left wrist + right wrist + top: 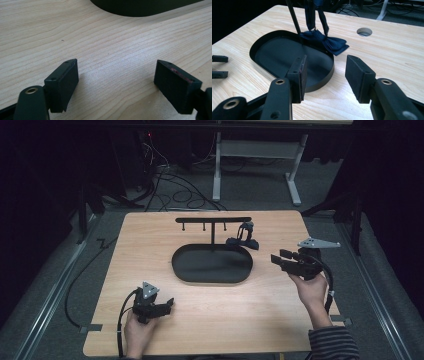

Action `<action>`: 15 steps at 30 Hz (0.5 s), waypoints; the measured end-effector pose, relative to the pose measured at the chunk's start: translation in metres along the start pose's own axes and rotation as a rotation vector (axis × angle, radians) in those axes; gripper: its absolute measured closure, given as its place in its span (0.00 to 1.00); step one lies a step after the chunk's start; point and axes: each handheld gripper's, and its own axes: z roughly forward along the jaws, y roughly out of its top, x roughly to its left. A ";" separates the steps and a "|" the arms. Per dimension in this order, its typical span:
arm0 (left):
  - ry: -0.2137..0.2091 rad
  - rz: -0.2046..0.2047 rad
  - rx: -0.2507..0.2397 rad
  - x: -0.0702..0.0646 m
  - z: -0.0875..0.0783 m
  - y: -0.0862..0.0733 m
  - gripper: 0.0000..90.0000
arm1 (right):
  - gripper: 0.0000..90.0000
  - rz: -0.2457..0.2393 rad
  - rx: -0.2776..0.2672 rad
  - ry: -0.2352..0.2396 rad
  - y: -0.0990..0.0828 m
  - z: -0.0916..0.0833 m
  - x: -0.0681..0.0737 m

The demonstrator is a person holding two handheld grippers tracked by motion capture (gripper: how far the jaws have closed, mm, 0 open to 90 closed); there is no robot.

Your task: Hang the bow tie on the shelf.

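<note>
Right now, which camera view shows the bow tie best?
The right gripper view: the dark blue bow tie sits close, draped over the tray's rim. The high view shows it small and dark; the left gripper view gives table and tray edge.

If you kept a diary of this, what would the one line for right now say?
left gripper: open, empty, over bare table | right gripper: open, empty, facing tray | bow tie: hanging from stand, resting on tray rim

High view: overhead, facing forward across whole table (150, 330). Both gripper views: low, close to wood; all share black oval tray (212, 276).
</note>
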 end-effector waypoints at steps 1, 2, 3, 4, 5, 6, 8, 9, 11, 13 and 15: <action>0.000 -0.001 0.000 0.000 0.000 0.000 0.23 | 0.60 0.005 0.004 -0.001 -0.001 -0.001 0.000; 0.000 -0.001 -0.001 0.000 0.000 0.000 0.23 | 0.60 0.006 0.000 -0.001 -0.003 -0.002 0.000; 0.000 -0.001 0.000 0.000 0.000 0.000 0.23 | 0.60 0.009 0.000 -0.002 -0.005 -0.003 0.000; 0.000 -0.001 -0.001 0.000 0.000 0.000 0.23 | 0.60 0.009 -0.002 -0.002 -0.007 -0.003 -0.001; -0.001 0.000 0.000 0.000 0.000 0.000 0.23 | 0.60 0.011 0.001 -0.002 -0.009 -0.004 -0.001; -0.001 -0.001 0.000 0.000 0.000 0.000 0.23 | 0.60 0.014 0.004 -0.004 -0.011 -0.004 -0.001; -0.001 -0.001 0.000 0.000 0.000 0.000 0.23 | 0.61 0.024 0.006 -0.003 -0.015 -0.005 -0.002; -0.001 -0.001 0.000 0.000 0.000 0.000 0.23 | 0.61 0.029 0.008 0.000 -0.017 -0.005 -0.002; 0.000 0.000 0.000 0.000 0.000 0.000 0.23 | 0.61 0.035 0.012 0.000 -0.021 -0.005 -0.003; 0.000 0.000 -0.001 0.000 0.000 0.000 0.23 | 0.60 0.043 0.008 0.003 -0.024 -0.004 -0.003; 0.000 0.000 0.000 0.000 0.000 0.000 0.23 | 0.60 0.044 0.009 0.002 -0.026 -0.004 -0.004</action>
